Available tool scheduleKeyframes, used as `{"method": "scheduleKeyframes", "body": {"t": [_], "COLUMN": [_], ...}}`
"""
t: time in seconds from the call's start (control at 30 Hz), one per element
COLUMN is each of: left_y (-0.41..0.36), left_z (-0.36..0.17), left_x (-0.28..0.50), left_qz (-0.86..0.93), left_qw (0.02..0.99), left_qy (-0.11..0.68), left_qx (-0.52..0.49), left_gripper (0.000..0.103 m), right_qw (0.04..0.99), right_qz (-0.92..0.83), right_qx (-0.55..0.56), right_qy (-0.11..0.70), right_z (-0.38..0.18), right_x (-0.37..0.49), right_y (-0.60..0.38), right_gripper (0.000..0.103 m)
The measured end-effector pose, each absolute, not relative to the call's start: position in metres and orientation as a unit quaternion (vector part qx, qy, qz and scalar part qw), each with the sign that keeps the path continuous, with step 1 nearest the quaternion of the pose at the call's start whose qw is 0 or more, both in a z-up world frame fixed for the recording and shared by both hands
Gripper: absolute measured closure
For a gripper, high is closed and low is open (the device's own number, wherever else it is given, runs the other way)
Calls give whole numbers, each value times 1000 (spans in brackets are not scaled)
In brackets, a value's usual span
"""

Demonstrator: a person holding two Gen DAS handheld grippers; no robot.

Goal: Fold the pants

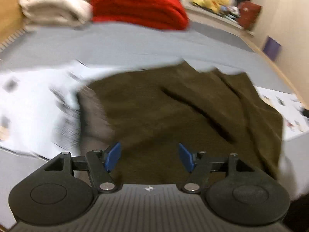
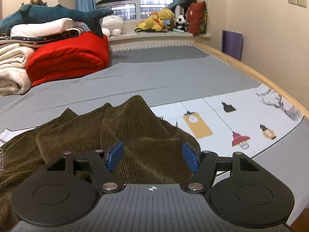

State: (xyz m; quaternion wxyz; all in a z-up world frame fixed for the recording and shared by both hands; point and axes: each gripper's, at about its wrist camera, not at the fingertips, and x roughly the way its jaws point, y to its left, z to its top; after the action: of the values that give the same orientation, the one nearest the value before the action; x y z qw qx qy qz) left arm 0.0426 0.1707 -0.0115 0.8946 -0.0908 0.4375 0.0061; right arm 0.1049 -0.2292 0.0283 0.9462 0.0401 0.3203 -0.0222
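Olive-brown corduroy pants (image 1: pixel 173 106) lie rumpled on the bed, blurred in the left wrist view. My left gripper (image 1: pixel 149 147) hovers over them, open, its blue pads (image 1: pixel 114 155) wide apart with only the fabric below. In the right wrist view the pants (image 2: pixel 135 119) bunch up into a peaked ridge straight ahead. My right gripper (image 2: pixel 153 147) is open too, its blue pads (image 2: pixel 190 157) standing on either side of that ridge without pressing on it. The near part of the pants is hidden under both gripper bodies.
The pants rest on a white printed cloth (image 2: pixel 222 119) over the grey bed sheet (image 2: pixel 164 73). A folded red blanket (image 2: pixel 71 58), cream blankets (image 2: pixel 11 71) and a shark plush (image 2: pixel 48 14) are stacked at the far left. The wooden bed edge (image 2: pixel 251 71) runs along the right.
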Motion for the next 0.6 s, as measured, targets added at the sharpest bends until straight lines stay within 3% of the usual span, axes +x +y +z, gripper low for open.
{"method": "scheduleKeyframes", "body": {"t": [0.07,0.13,0.23,0.33,0.6], "left_y": [154,140,117,108,102], "left_z": [-27,-23,-20,-29,-47], "left_x": [48,50,60,75,87], "left_qz": [-1,-3,-1,-10,-12], "left_qw": [875,889,902,889,872], "left_qy": [469,442,424,446,489], "left_qx": [-119,-123,-76,-100,-18], "left_gripper": [39,38,38,38,32], "right_qw": [941,935,923,907,889], "right_qz": [-24,-22,-12,11,77], "right_qx": [46,52,53,40,-83], "right_qy": [333,349,382,419,444], "right_z": [23,17,3,-14,-47], "right_x": [109,117,133,150,178], "right_y": [-229,-230,-229,-220,-161], "right_gripper": [49,50,50,50,43]}}
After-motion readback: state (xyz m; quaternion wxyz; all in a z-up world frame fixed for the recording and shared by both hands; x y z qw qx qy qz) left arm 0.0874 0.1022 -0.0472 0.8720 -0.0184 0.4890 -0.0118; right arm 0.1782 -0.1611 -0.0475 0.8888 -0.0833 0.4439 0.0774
